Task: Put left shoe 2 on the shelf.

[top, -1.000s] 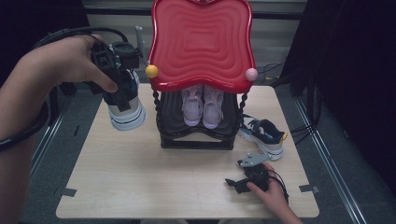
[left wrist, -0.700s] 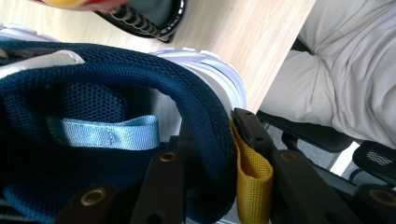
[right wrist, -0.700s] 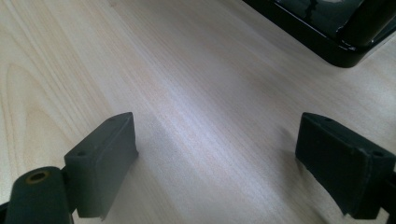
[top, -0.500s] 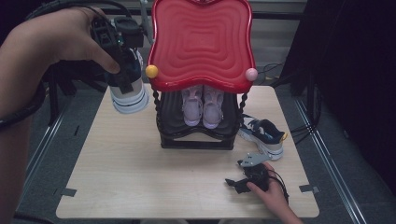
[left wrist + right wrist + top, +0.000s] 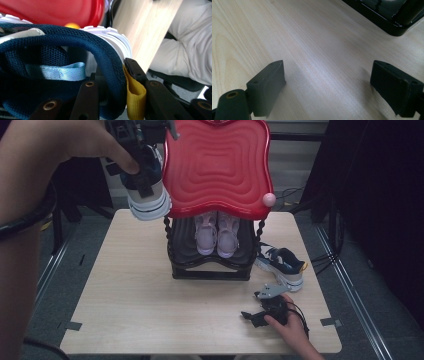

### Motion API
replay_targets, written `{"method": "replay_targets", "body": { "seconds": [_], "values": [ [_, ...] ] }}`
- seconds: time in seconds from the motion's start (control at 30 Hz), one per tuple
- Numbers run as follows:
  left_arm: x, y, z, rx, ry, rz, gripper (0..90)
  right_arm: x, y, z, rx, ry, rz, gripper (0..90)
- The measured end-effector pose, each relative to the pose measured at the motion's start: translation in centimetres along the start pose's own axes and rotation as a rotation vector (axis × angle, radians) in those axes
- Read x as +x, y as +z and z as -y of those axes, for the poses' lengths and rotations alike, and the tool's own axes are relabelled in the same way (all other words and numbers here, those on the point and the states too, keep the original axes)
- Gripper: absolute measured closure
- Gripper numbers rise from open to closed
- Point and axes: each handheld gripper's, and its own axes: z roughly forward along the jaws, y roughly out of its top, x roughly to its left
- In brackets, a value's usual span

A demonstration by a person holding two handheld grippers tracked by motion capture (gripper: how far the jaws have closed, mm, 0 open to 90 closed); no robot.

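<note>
While the left gripper's [image 5: 142, 167] jaws clamp the navy sneaker's [image 5: 147, 195] collar, its toe stays hidden.

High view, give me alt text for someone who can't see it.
The left gripper holds a navy sneaker raised beside the red top of a black shoe rack holding pink shoes. The right gripper rests on the table near a second sneaker.

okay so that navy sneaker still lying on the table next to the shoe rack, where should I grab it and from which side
Grip the navy sneaker at its heel collar, coming from above with the right hand-held gripper, whose jaws stand open just in front of it. The shoe rests on its sole with the opening facing up, so one jaw can probably slip inside and the other press outside the heel, as the left hand-held gripper holds the matching sneaker.
</note>
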Motion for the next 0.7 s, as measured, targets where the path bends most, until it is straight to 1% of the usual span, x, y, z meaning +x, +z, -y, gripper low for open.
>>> {"method": "replay_targets", "body": {
  "seconds": [0.13, 0.23, 0.27, 0.33, 0.4, 0.43, 0.5, 0.53, 0.63, 0.7],
  "values": [
    [0.1, 0.1, -1.1, -0.008, 0.031, -0.024, 74.2, 0.0, 0.0, 0.0, 0.000, 0.000, 0.001, 11.7],
    [0.2, 0.2, -1.8, -0.028, 0.057, -0.048, 74.1, 0.0, 0.0, 0.0, 0.000, 0.000, 0.001, 11.7],
    [0.2, 0.2, -2.0, -0.030, 0.069, -0.050, 74.2, 0.0, 0.0, 0.0, 0.000, 0.000, 0.001, 11.7],
    [0.2, 0.2, -2.4, -0.042, 0.080, -0.059, 74.1, 0.0, 0.0, 0.0, 0.000, 0.000, 0.000, 11.7],
    [0.2, 0.3, -2.9, -0.034, 0.095, -0.075, 74.1, 0.0, 0.0, 0.0, 0.000, 0.000, 0.001, 11.7],
    [0.1, 0.4, -3.2, -0.030, 0.111, -0.084, 74.1, 0.0, 0.0, 0.0, 0.000, 0.001, 0.000, 11.7],
    [0.0, 0.6, -3.8, -0.035, 0.121, -0.092, 74.1, 0.0, 0.0, 0.0, 0.000, -0.001, 0.001, 11.7],
    [0.0, 0.7, -4.1, -0.032, 0.134, -0.094, 74.1, 0.0, 0.0, 0.0, 0.000, 0.001, 0.000, 11.7],
    [-0.1, 1.0, -4.9, -0.033, 0.148, -0.116, 74.1, 0.0, 0.0, 0.0, 0.000, 0.000, 0.000, 11.7],
    [-0.2, 1.3, -5.4, -0.034, 0.155, -0.121, 74.2, 0.0, 0.0, 0.0, 0.000, 0.000, 0.000, 11.7]
  ]
}}
